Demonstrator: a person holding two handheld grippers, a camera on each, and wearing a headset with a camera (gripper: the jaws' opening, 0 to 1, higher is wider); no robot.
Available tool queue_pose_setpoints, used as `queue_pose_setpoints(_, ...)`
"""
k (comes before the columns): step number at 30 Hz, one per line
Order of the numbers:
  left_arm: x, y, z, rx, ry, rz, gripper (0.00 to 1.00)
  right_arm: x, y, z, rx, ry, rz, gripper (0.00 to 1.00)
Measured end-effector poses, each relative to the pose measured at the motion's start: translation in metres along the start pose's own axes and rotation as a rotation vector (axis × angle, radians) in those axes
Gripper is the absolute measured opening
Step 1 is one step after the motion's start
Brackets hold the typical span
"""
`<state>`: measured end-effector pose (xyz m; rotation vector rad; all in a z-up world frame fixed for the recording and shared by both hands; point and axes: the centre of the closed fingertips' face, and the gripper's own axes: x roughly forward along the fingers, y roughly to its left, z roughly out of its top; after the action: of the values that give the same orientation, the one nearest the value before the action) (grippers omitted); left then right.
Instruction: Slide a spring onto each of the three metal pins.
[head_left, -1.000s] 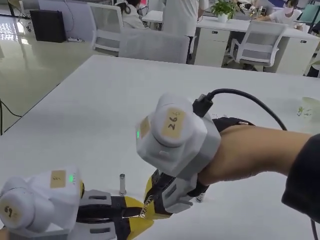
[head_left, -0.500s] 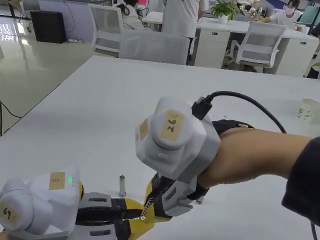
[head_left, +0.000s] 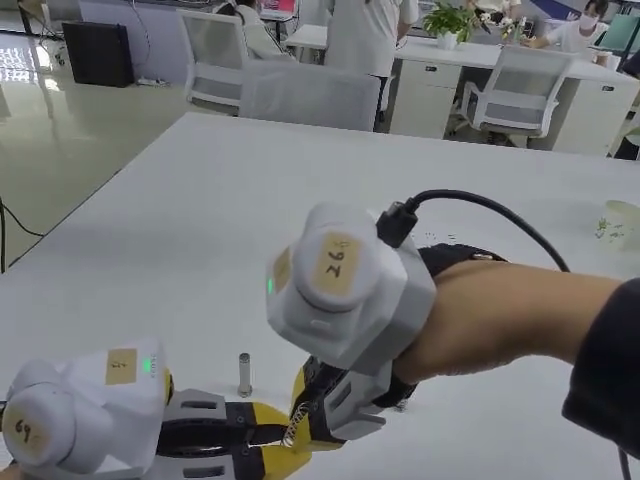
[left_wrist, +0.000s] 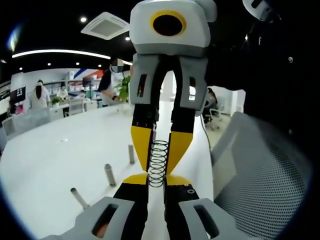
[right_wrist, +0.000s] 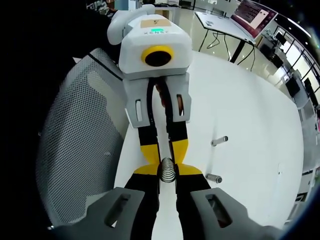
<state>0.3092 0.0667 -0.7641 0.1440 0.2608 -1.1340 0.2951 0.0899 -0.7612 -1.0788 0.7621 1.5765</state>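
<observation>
**A:** What has changed in the last second?

**B:** Almost nothing at the jaws. The left gripper (left_wrist: 156, 182) has its jaws closed on the lower end of the spring (left_wrist: 159, 161). The right gripper (right_wrist: 168, 178) meets it tip to tip, with its jaws pinched on the upper coils, the same as a second ago. Only the right gripper's body has moved. It has rolled a touch and sunk slightly toward the table (head_left: 200, 230).

**A:** What does that mean for the job?

**B:** I'd call it a hand-over or re-grip that isn't finished. This spring is held clear of the table between both tools and is on no pin. One gripper will have to let go before an open end can go over a pin.

**A:** And the spring itself?

**B:** It's short, made of thin bright wire, with even open coils, and it's straight with no kink. In the right gripper view it shows end-on as a clean ring. I'd expect it to be light and likely to flick away if the pinch slips.

**A:** The pins?

**B:** Three stand upright in a row on the table, off to one side of the jaws: a far pin (left_wrist: 131, 153), a middle pin (left_wrist: 109, 174) and a near pin (left_wrist: 79, 197). They're too small to tell whether any already carries a spring.
</observation>
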Motion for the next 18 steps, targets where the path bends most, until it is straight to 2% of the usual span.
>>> queue_pose_setpoints(7, 0.0, 0.0, -0.001, -0.016, 0.002, 0.004, 0.04, 0.001, 0.0, 0.0, -0.008, 0.009, 0.001, 0.08)
queue_pose_setpoints(18, -0.001, 0.007, -0.001, -0.017, -0.001, 0.021, 0.08, 0.003, -0.01, 0.001, -0.014, 0.016, -0.017, 0.08)
